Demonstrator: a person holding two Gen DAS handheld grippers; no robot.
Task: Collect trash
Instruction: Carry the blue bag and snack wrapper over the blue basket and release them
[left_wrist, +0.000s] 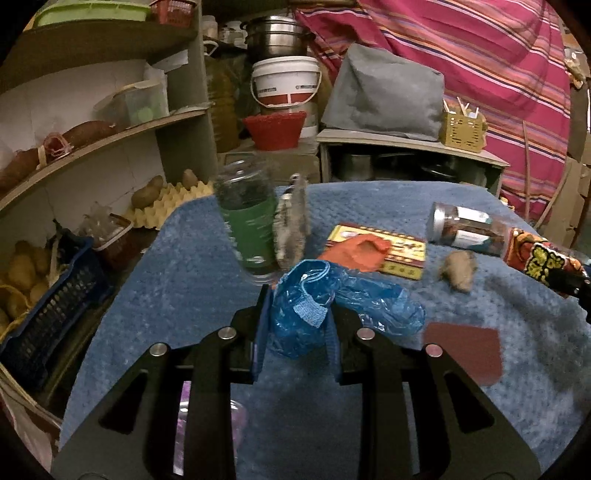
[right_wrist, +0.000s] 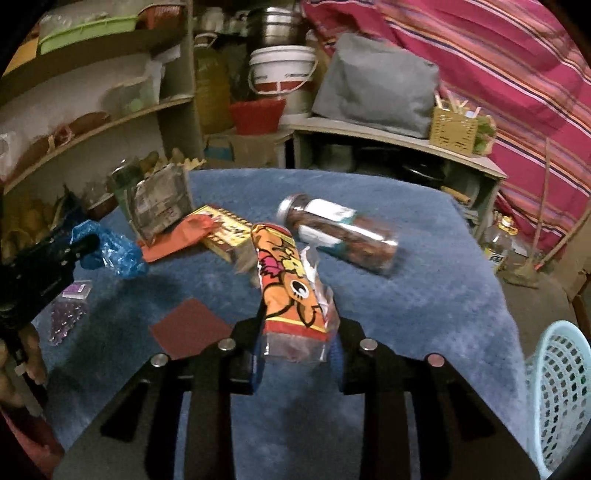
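My left gripper is shut on a crumpled blue plastic cover and holds it over the blue towel-covered table; the gripper also shows at the left of the right wrist view with the cover. My right gripper is shut on an orange snack wrapper, which appears at the right edge of the left wrist view. A light blue basket stands at the lower right, beside the table.
On the table lie a clear jar on its side, a yellow box with orange paper, a green-labelled bottle, a grey carton, a dark red square, a ginger-like lump and a purple packet. Shelves stand at left.
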